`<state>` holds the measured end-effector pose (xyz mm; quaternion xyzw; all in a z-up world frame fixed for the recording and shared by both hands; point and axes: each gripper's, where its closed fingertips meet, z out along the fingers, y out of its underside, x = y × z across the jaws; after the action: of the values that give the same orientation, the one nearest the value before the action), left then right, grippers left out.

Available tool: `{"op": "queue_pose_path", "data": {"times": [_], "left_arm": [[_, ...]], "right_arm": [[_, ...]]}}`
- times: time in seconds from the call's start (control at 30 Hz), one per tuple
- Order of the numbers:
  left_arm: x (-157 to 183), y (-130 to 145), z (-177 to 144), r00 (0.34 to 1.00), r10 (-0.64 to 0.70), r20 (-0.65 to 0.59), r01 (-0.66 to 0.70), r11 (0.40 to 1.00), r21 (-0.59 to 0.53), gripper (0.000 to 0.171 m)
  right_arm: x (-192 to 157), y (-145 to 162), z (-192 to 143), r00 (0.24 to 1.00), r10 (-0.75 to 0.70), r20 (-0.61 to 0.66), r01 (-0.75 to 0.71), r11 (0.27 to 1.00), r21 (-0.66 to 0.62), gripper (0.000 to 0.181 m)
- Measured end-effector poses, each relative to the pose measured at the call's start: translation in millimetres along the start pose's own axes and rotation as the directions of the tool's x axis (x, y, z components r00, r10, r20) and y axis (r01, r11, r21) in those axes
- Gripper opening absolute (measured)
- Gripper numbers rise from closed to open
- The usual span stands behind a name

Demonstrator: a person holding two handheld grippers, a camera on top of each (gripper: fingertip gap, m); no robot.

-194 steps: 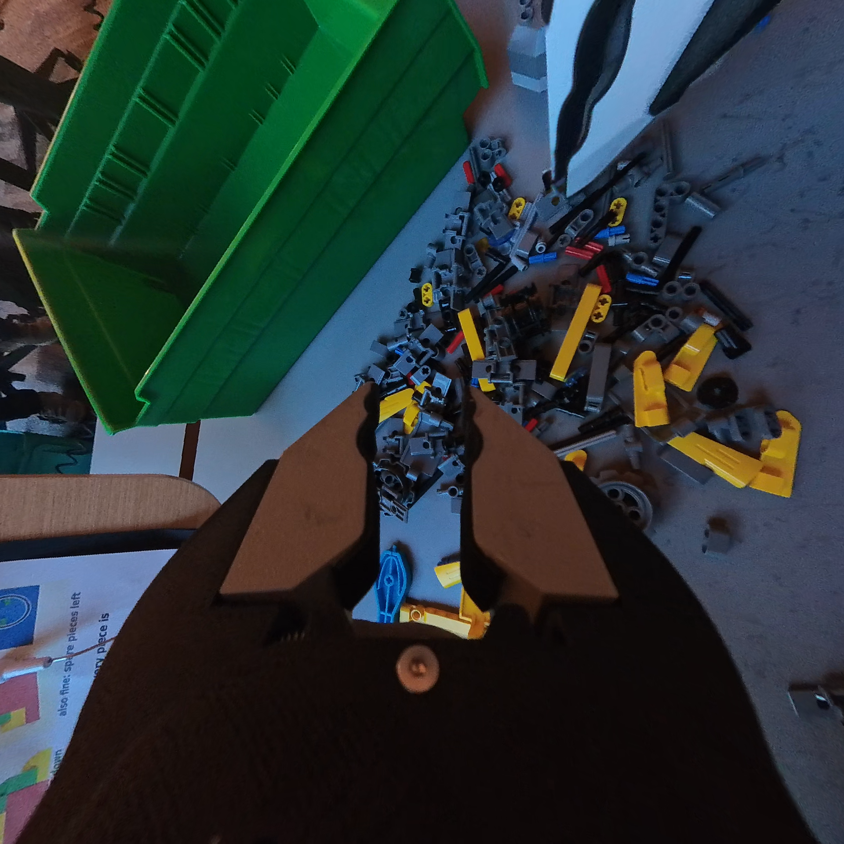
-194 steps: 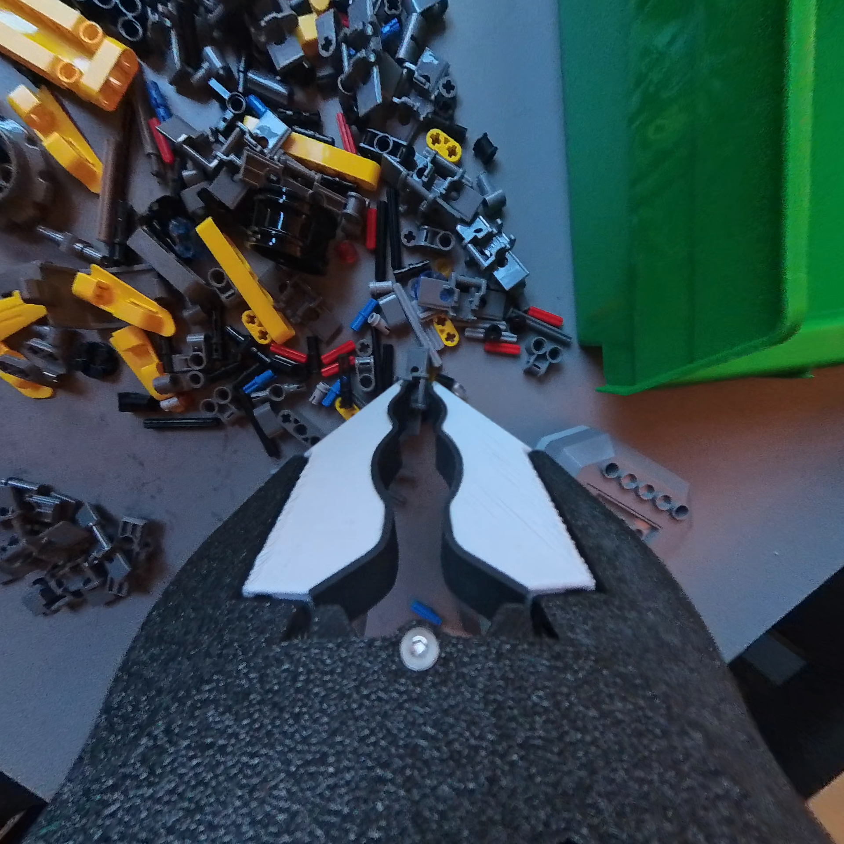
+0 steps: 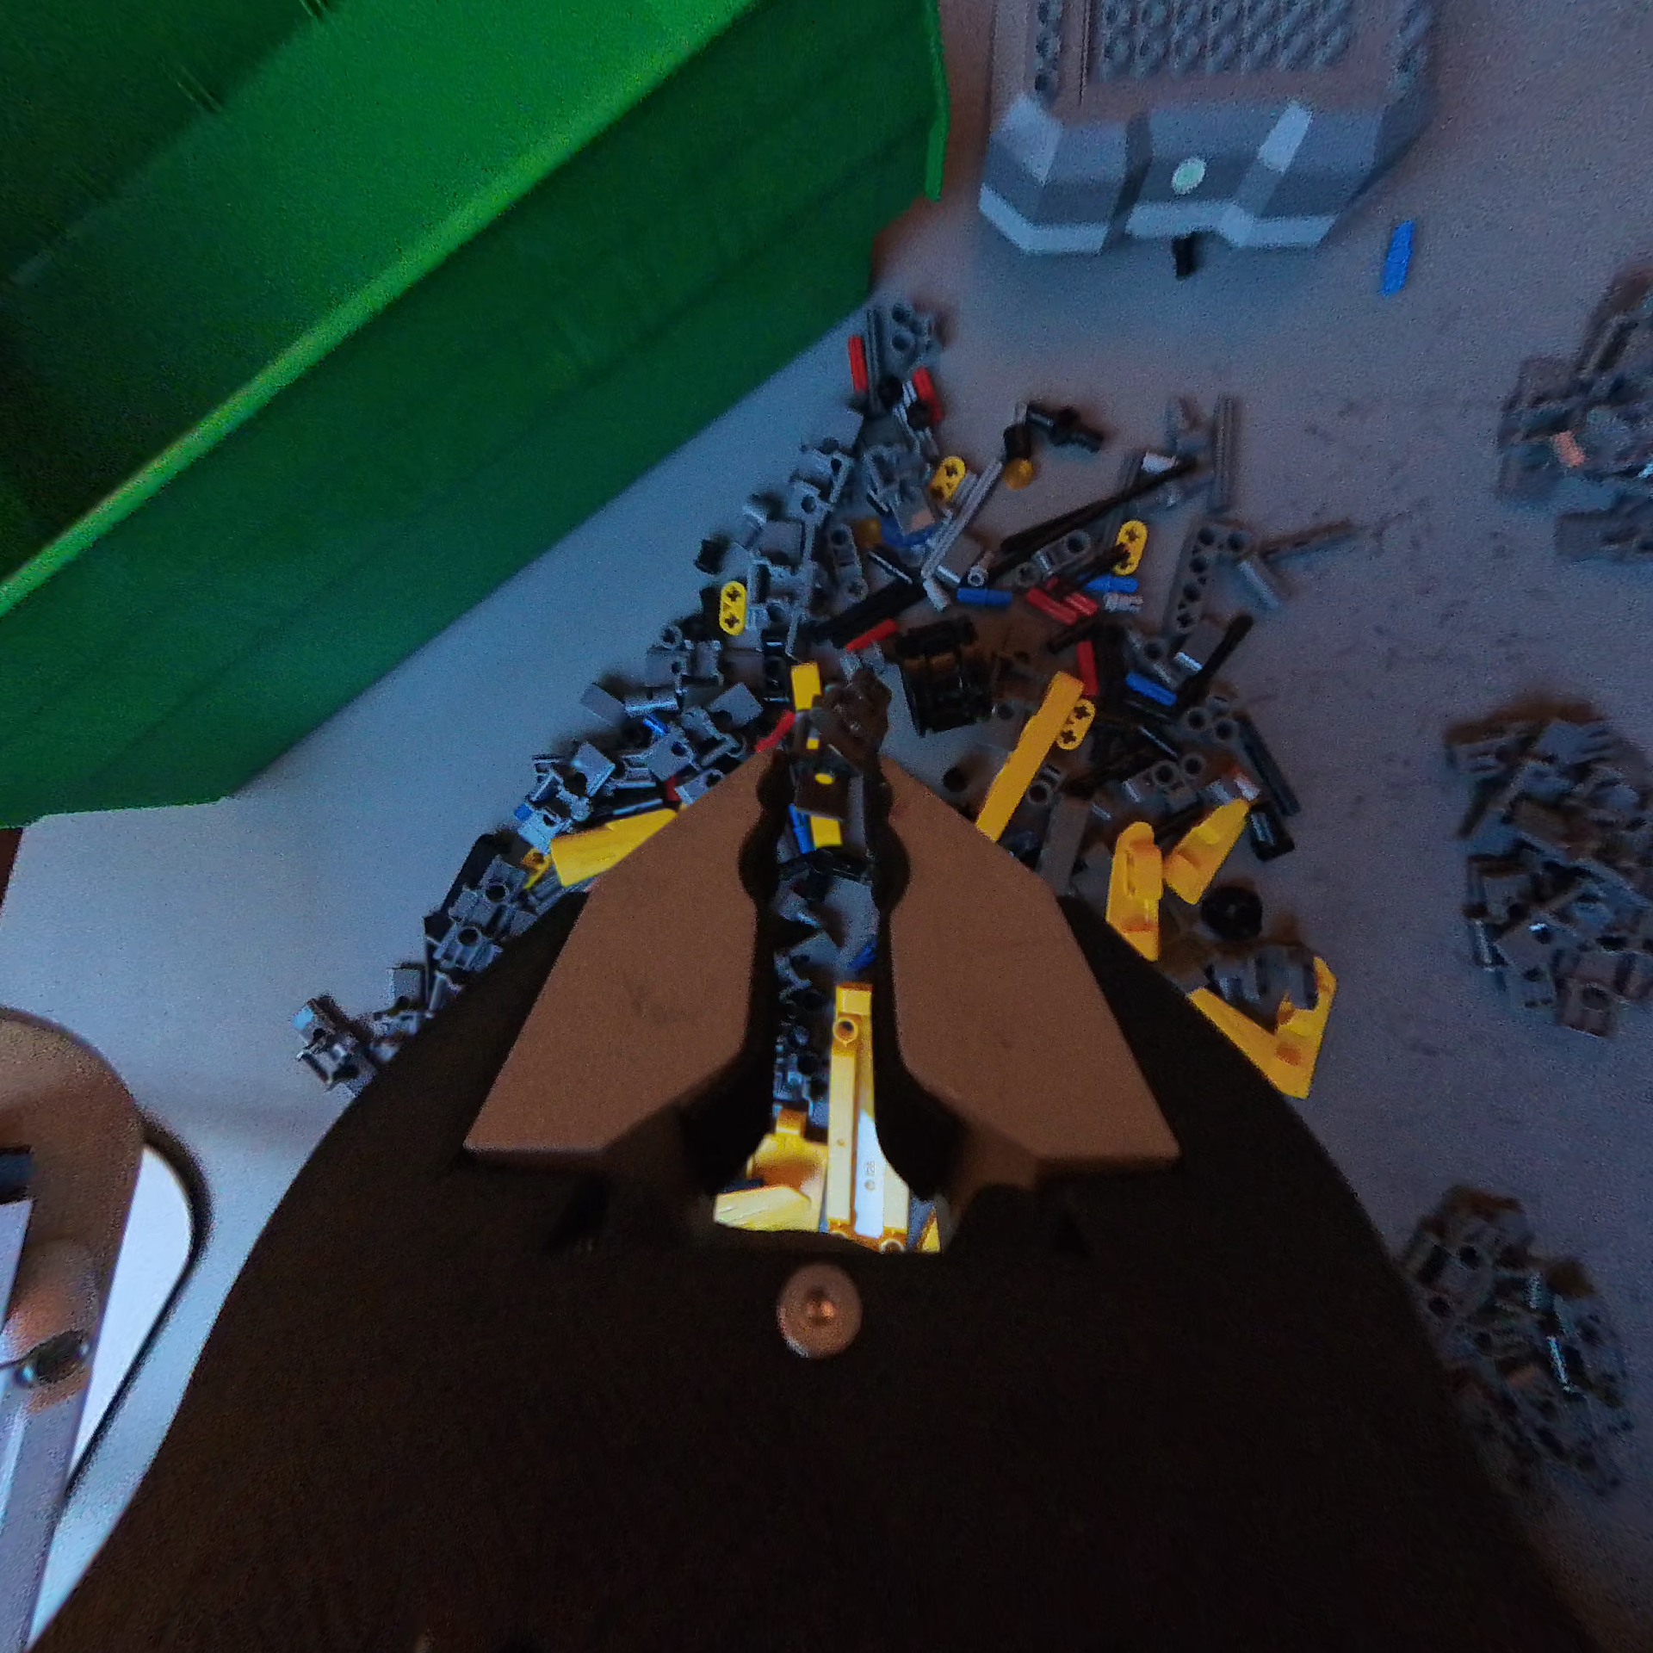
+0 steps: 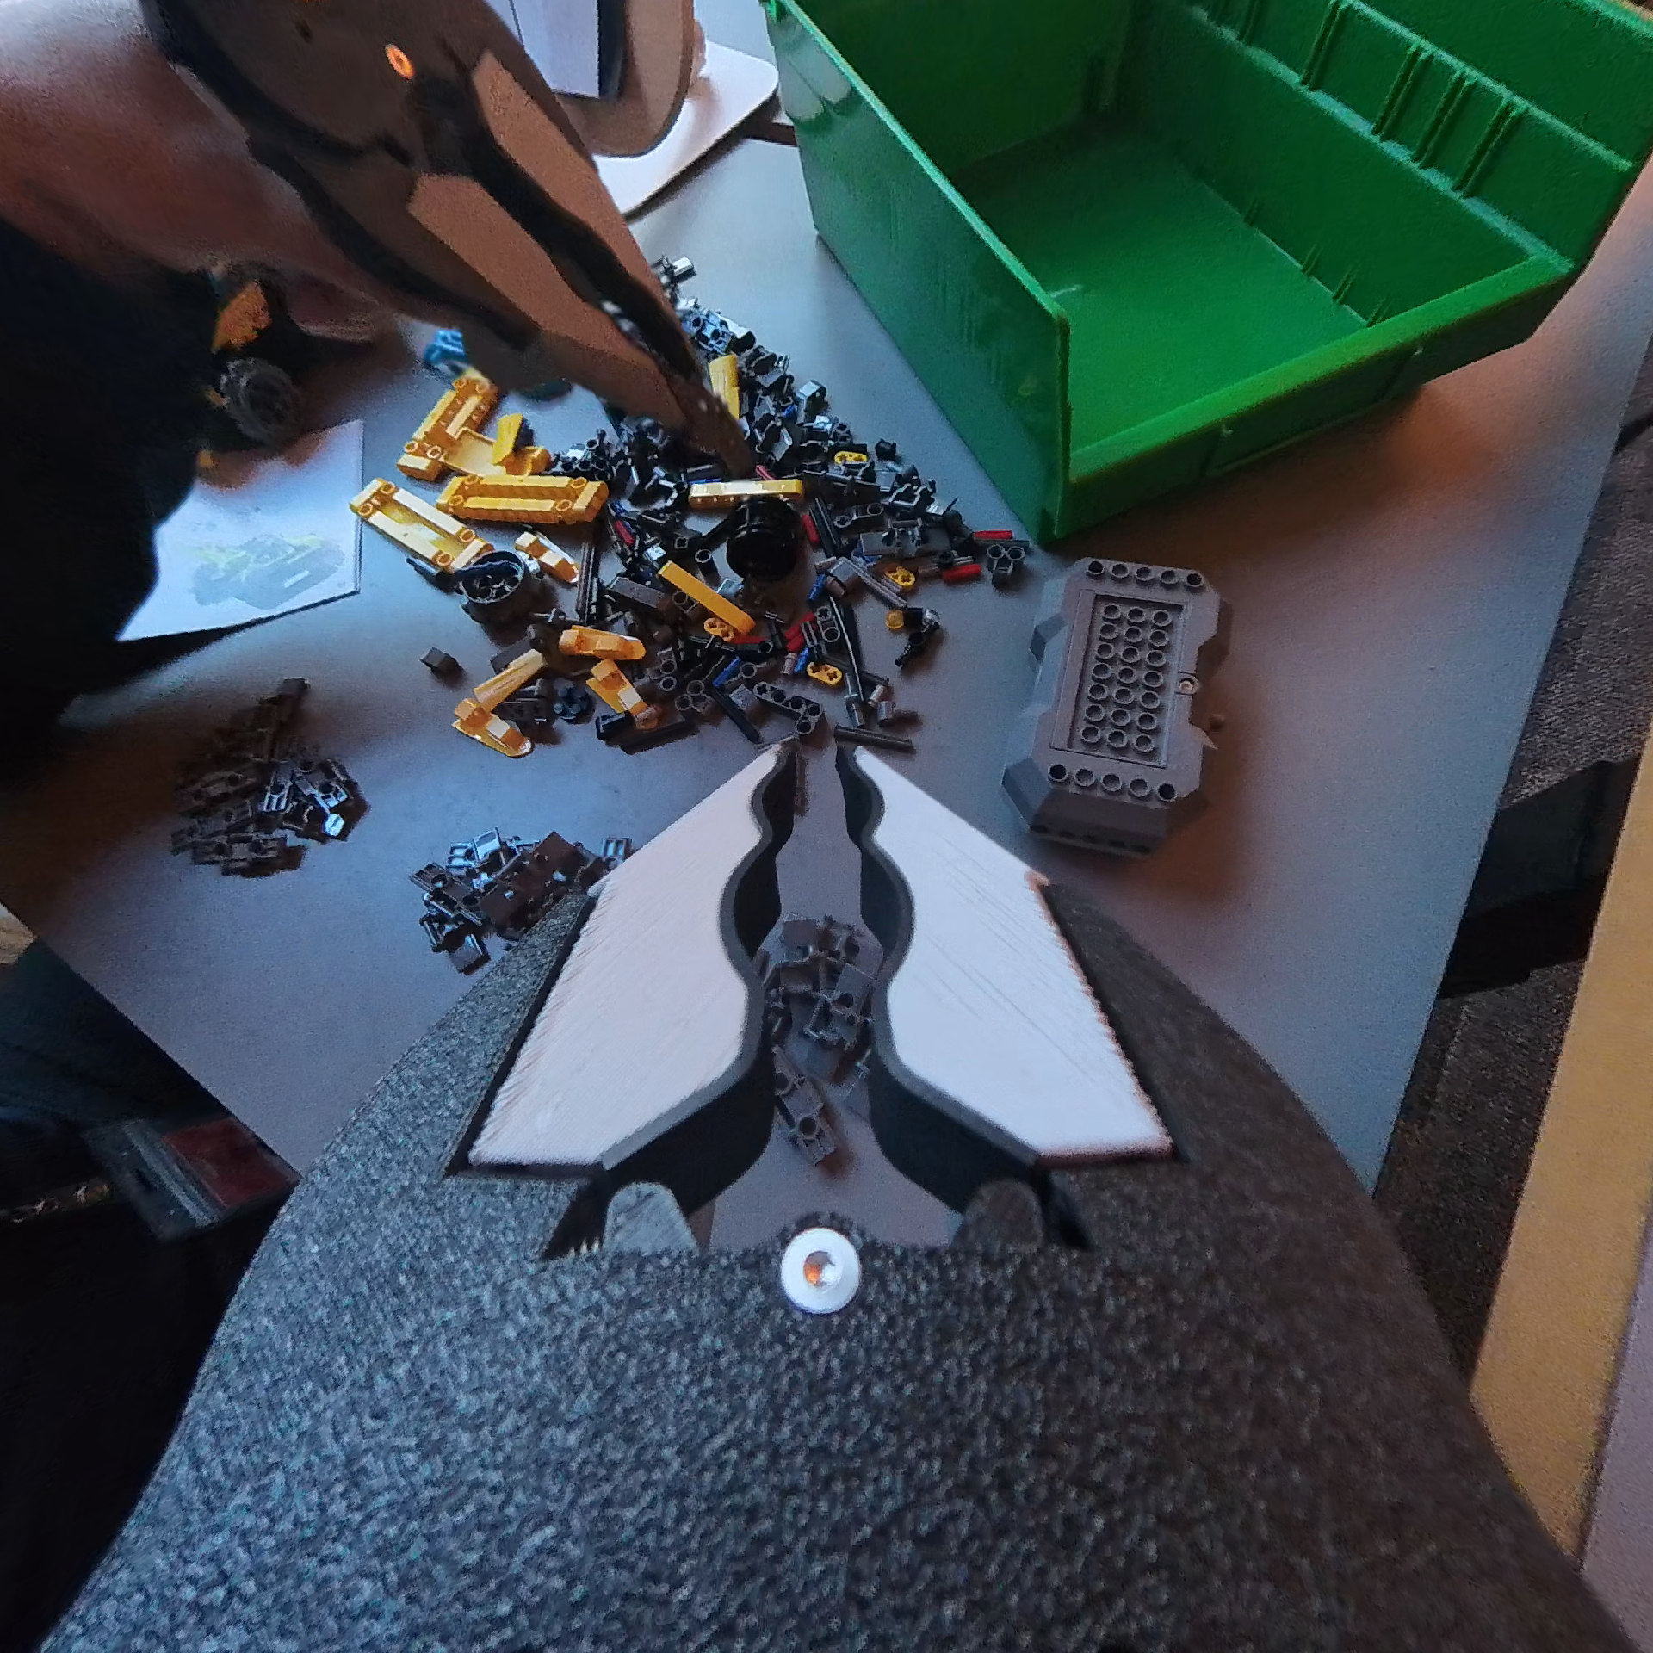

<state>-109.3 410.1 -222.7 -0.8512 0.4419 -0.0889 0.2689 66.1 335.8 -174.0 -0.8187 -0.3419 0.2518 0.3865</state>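
My left gripper [image 3: 832,760] hangs low over a loose pile of small building-toy parts [image 3: 984,581] in grey, black, yellow, red and blue. Its jaws stand almost closed on a small dark grey connector piece [image 3: 854,707] at the fingertips. In the right wrist view the same gripper [image 4: 724,447] reaches down into the pile [image 4: 716,581] from the upper left. My right gripper [image 4: 818,747] hovers over the grey table, its tips nearly touching and empty. A small heap of grey connectors [image 4: 818,1002] shows beneath it, through the gap between the fingers.
An empty green bin [image 4: 1163,268] stands behind the pile, also in the left wrist view [image 3: 358,358]. A grey studded box [image 4: 1118,707] lies to the right. Sorted heaps of grey pieces [image 4: 259,787] [image 4: 510,877] and a printed sheet [image 4: 259,537] lie left. The table edge [image 4: 1503,805] runs along the right. My right fingertips sit around 20 centimetres from my left ones.
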Motion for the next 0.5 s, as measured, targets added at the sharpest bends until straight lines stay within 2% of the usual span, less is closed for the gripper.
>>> {"op": "queue_pose_path", "data": {"times": [0.03,0.1,0.23,0.4,0.5], "left_arm": [[-1.4,-2.4,-3.9,1.0,-0.01,-0.004,0.01,1.0,0.02,0.013],[-4.2,-8.8,-12.1,1.0,-0.016,-0.005,0.016,0.997,0.072,0.0],[7.0,-27.0,-32.6,0.996,-0.021,-0.092,0.039,0.98,0.194,0.0],[-2.5,-11.9,-27.8,0.996,-0.048,-0.069,0.057,0.99,0.132,0.0],[-8.9,-4.2,-21.5,0.997,-0.064,-0.035,0.067,0.994,0.088,0.0]], "right_arm": [[-0.5,0.9,1.3,1.0,0.001,0.004,-0.001,1.0,-0.004,0.01],[-2.8,1.3,3.6,1.0,0.003,0.015,-0.003,1.0,-0.005,0.01],[-16.3,-3.5,9.3,0.996,0.017,0.089,-0.019,1.0,0.02,0.01],[-10.8,9.3,20.5,0.998,0.004,0.056,-0.001,0.999,-0.046,0.011],[-10.1,7.6,18.9,0.997,0.022,0.068,-0.02,0.999,-0.032,0.011]]}}
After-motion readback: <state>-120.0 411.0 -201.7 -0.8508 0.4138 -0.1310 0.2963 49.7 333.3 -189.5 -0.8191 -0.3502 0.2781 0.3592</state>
